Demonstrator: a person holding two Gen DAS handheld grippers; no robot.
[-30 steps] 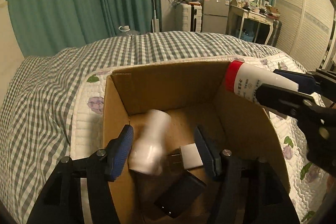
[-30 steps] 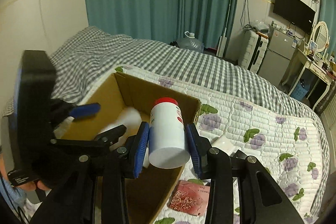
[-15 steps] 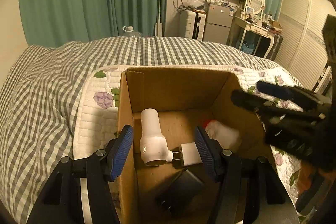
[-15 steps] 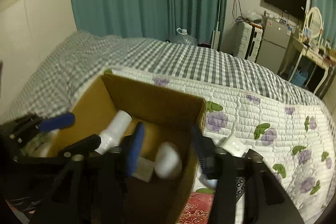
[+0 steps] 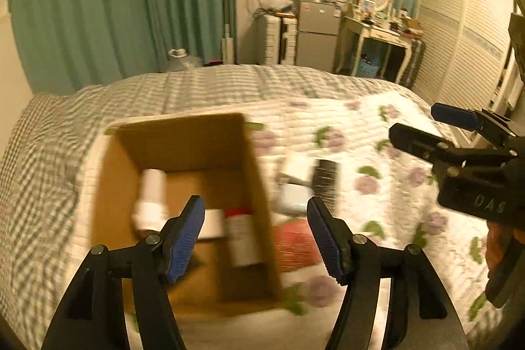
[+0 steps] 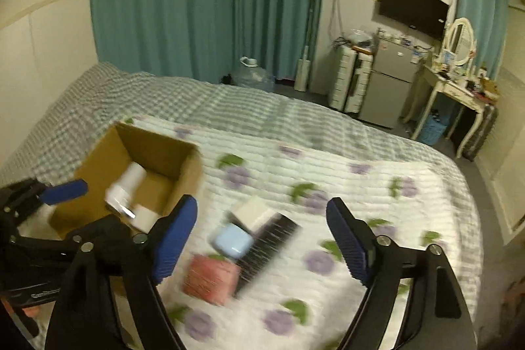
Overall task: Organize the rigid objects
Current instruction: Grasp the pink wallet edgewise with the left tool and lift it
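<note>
Cardboard box sits open-topped on the bed, on the white floral quilt. Inside it: a white bottle lying along the box's 9 o'clock wall, a red-capped white bottle lying against the 3 o'clock wall, and a small white block between them. Frames are motion-blurred; finer detail inside the box is not readable.

Outside the box, at its 3 o'clock on the quilt, a cluster lies close together: a white box, a pale blue case just beside it, a black comb-like item touching or overlapping both, and a pink packet at the cluster's 6 o'clock.

Left hand-held gripper: jaws opening, apart, nothing between the pads; it hangs above the box's 3 o'clock wall.

Right hand-held gripper: jaws opening, wide apart, nothing clamped; it hangs above the cluster on the quilt, the items lying below the gap. In the left wrist view it shows at 3 o'clock.

Beyond the bed: teal curtains, a wall television.
</note>
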